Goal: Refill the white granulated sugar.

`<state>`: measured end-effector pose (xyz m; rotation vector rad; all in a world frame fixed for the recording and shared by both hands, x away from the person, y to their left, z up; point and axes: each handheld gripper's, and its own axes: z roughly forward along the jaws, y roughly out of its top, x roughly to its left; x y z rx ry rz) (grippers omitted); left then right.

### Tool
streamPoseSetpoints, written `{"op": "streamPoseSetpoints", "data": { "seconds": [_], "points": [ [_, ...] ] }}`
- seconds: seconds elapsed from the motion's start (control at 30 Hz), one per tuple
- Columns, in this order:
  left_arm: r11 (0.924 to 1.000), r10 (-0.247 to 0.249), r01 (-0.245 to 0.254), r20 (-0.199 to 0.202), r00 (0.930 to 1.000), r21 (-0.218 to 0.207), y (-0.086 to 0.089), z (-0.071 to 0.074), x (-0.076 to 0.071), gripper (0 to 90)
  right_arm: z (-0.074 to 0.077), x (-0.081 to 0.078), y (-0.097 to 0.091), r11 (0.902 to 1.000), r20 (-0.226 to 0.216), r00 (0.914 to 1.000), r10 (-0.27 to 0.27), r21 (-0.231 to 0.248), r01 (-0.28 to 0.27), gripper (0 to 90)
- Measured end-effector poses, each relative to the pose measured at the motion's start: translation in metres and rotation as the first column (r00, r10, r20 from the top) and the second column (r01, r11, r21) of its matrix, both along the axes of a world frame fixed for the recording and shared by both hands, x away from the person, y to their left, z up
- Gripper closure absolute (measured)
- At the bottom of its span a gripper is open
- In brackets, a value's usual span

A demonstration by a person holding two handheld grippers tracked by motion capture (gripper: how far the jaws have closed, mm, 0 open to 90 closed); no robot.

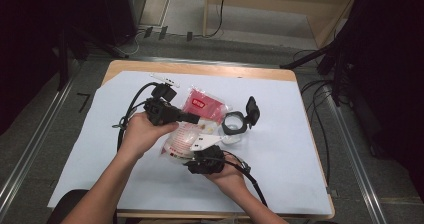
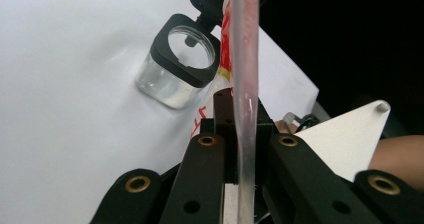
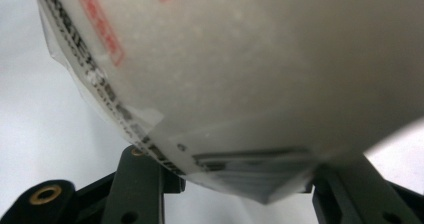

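Observation:
A plastic bag (image 1: pixel 196 115) with a red label and pale contents is held over the middle of the table between both grippers. My left gripper (image 1: pixel 192 118) comes in from the left and is shut on the bag's thin sealed edge (image 2: pixel 245 59), which runs up between its jaws at the left gripper (image 2: pixel 245 131). My right gripper (image 1: pixel 204 156) is at the bag's near end; the bulging bag (image 3: pixel 250 74) sits wedged between its jaws at the right gripper (image 3: pixel 240 186). A clear jar (image 1: pixel 233 126) with a black rim stands open just right of the bag, also seen as the jar (image 2: pixel 176 66).
A white sheet (image 1: pixel 280 159) covers the wooden table (image 1: pixel 200 69). The jar's black hinged lid (image 1: pixel 252 111) stands up at its right. A white pen (image 1: pixel 165 78) lies at the back left. Cables trail from both grippers, and dark stands and cables flank the table.

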<state>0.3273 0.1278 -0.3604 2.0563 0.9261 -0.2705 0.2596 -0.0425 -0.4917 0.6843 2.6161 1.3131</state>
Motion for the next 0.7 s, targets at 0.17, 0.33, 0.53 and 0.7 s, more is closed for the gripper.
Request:
{"op": "streamPoseSetpoints", "data": {
  "seconds": [0.17, 0.33, 0.53, 0.7],
  "points": [
    [0.9997, -0.023, 0.023, 0.036, 0.9991, 0.001, 0.001, -0.002, 0.000, 87.5, 0.003, 0.000, -0.001, 0.9994, -0.029, 0.9992, 0.028, 0.023, -0.028, 55.3],
    [0.9986, -0.047, 0.045, 0.092, 0.9947, 0.026, -0.005, -0.008, -0.001, 80.9, 0.007, 0.000, -0.001, 0.9971, -0.097, 0.9947, 0.035, 0.070, -0.028, 56.6],
    [0.9991, -0.037, 0.035, 0.077, 0.9963, 0.023, -0.012, -0.014, 0.001, 78.2, 0.014, -0.004, 0.000, 0.9915, -0.111, 0.9914, 0.070, 0.117, -0.056, 61.3],
    [0.9975, -0.042, 0.039, 0.056, 0.9975, 0.058, -0.018, -0.015, 0.002, 78.9, 0.014, -0.009, 0.004, 0.9939, -0.089, 0.9939, 0.066, 0.094, -0.057, 61.2]
  ]
}}
